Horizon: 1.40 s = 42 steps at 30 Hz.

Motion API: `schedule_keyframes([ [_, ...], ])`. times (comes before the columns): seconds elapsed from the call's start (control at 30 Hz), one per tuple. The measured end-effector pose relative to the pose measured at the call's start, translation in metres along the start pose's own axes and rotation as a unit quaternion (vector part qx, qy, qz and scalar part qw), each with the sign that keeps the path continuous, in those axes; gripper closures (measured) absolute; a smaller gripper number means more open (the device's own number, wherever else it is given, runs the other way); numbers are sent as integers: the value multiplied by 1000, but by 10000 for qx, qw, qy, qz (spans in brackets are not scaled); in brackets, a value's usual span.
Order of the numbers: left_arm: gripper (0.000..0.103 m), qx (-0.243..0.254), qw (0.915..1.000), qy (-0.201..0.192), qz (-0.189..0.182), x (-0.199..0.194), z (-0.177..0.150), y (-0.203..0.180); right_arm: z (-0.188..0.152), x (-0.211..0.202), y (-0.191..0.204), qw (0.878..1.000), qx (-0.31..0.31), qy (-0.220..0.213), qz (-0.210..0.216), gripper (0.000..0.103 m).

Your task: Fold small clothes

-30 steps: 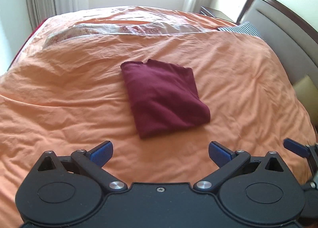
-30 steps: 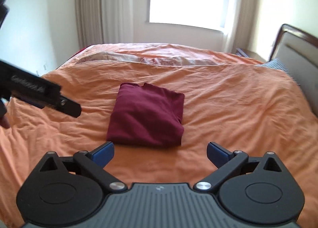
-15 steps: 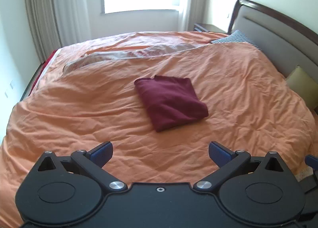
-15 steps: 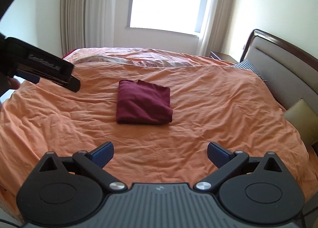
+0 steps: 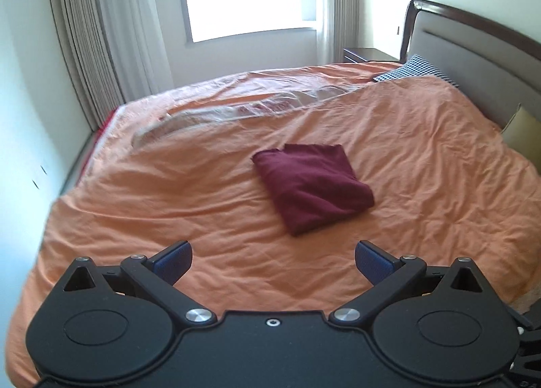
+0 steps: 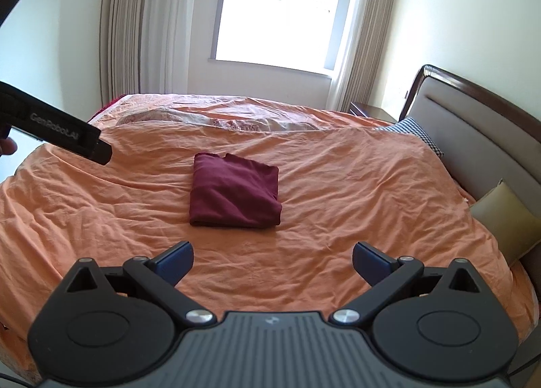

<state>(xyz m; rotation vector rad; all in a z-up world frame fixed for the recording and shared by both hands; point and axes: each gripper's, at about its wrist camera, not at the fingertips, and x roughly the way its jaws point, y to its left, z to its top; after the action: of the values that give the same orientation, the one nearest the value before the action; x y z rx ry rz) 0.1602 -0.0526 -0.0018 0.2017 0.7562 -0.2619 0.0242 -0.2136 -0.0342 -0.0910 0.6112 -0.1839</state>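
Left gripper [image 5: 273,259] and right gripper [image 6: 273,259] both spread wide, holding nothing — they have pulled back and up over the last second, so the bed looks smaller. Maroon garment [image 5: 312,185] lies folded into a compact rectangle mid-bed on the orange duvet [image 5: 169,205], well apart from both. Fold looks finished. Beyond — headboard [image 6: 473,124], window [image 6: 280,13].

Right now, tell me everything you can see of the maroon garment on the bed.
The maroon garment is soft, knit-looking cloth folded into a compact, roughly square bundle, layered edges showing at the far side and a rounded fold nearest the cameras. It lies flat near the middle of the orange duvet, touching nothing else. Both tongs are open and well short of it.
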Motion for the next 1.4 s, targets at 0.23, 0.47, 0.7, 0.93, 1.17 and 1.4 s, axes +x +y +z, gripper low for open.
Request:
schedule_keyframes([
  [0.23,1,-70,9991,362,231,12,3,7,2,1,-4,10000,-78,-12,-6,0],
  [0.47,1,-257,9987,416,-141,15,10,12,5,1,-5,10000,-66,-58,-37,0],
  [0.7,1,-229,9985,418,-285,12,16,4,6,-1,-6,9999,-35,-112,-64,0],
  [0.93,1,-111,9981,422,-433,10,16,-2,7,-3,-10,9999,39,-136,-85,0],
  [1.17,1,72,9978,368,-545,7,16,-13,6,-2,-13,9999,84,-110,-79,0],
  [1.4,1,97,9977,322,-596,8,17,-17,8,-3,-14,9999,66,-144,-50,0],
])
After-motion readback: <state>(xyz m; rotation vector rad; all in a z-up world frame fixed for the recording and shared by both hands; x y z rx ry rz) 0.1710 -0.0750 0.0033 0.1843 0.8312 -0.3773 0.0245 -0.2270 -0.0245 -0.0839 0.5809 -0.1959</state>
